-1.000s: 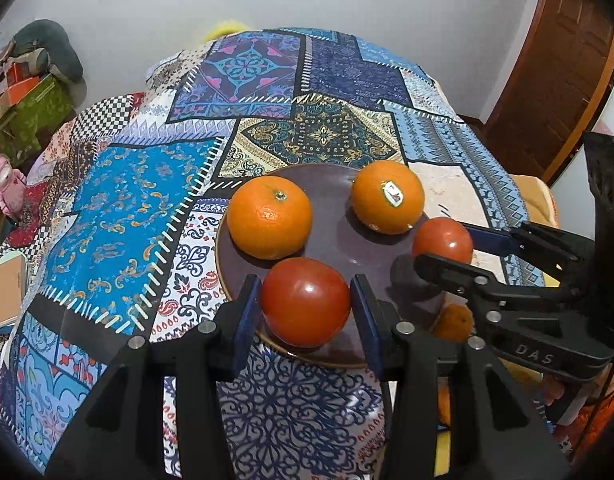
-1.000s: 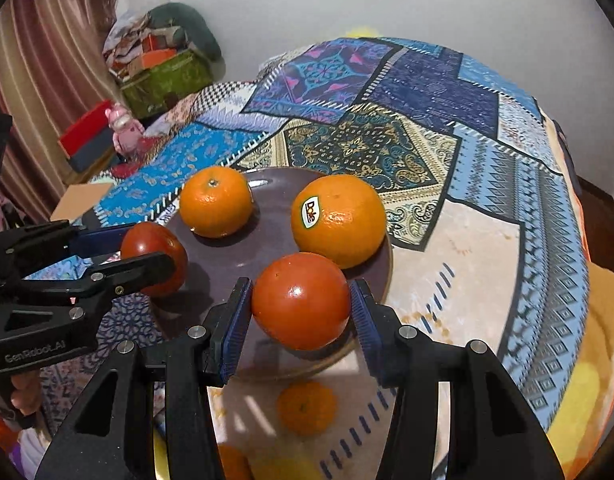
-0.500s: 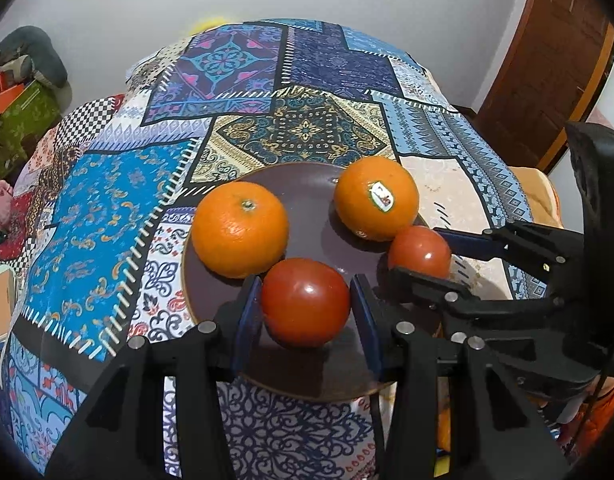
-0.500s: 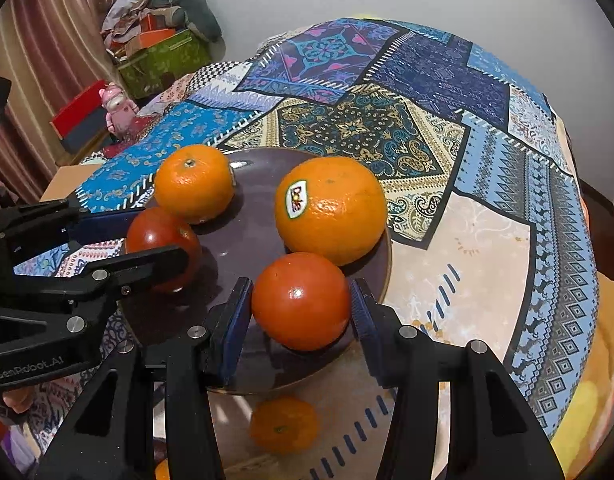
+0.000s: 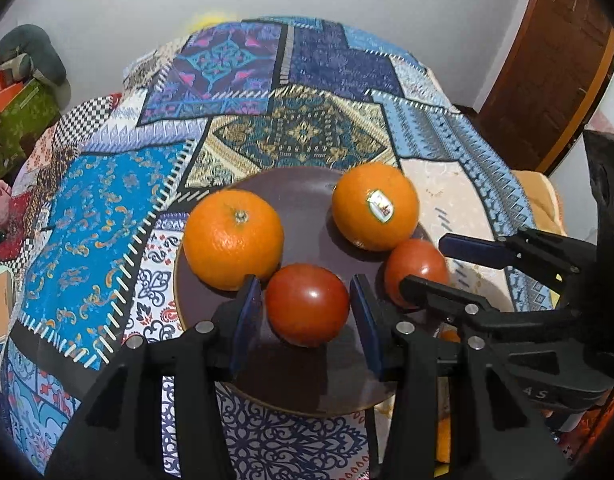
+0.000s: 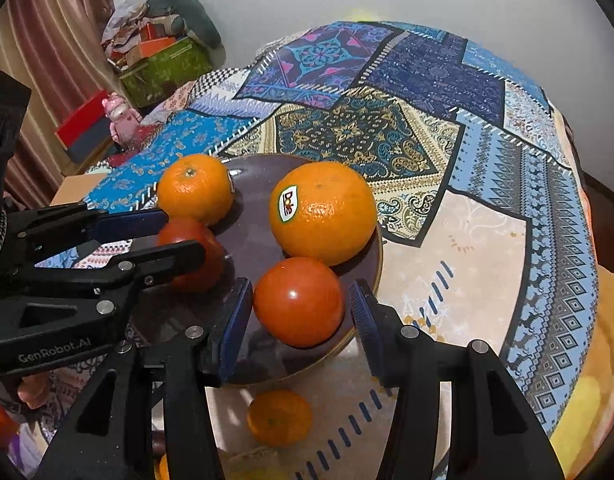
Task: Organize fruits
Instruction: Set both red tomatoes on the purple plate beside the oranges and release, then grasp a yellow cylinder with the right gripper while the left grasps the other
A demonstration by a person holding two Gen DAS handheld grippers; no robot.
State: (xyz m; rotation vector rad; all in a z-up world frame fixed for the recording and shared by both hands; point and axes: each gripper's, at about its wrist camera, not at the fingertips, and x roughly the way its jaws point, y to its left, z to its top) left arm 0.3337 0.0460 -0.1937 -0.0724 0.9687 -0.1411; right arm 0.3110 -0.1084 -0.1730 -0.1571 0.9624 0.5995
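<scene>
A dark brown plate [image 5: 307, 196] [image 6: 251, 248] lies on the patchwork cloth. On it sit a plain orange [image 5: 233, 238] [image 6: 195, 188] and a stickered orange [image 5: 375, 206] [image 6: 323, 212]. My left gripper [image 5: 307, 314] has its jaws slightly parted around a red tomato [image 5: 307, 304] resting on the plate's near part; small gaps show beside the fruit. My right gripper [image 6: 301, 312] likewise brackets a second tomato [image 6: 299, 300] on the plate's right rim, with gaps at both pads. Each gripper shows in the other view, the right gripper [image 5: 435, 264] and the left gripper [image 6: 167, 236].
A small orange [image 6: 279, 416] lies on the cloth below the plate's near edge. The table edge drops off at right beside a wooden door [image 5: 547, 60]. Boxes and a pink toy [image 6: 117, 116] sit on the floor at left.
Both grippers carried their tomatoes forward over the plate and lowered them onto it. The jaws have loosened, so gaps now show beside each tomato.
</scene>
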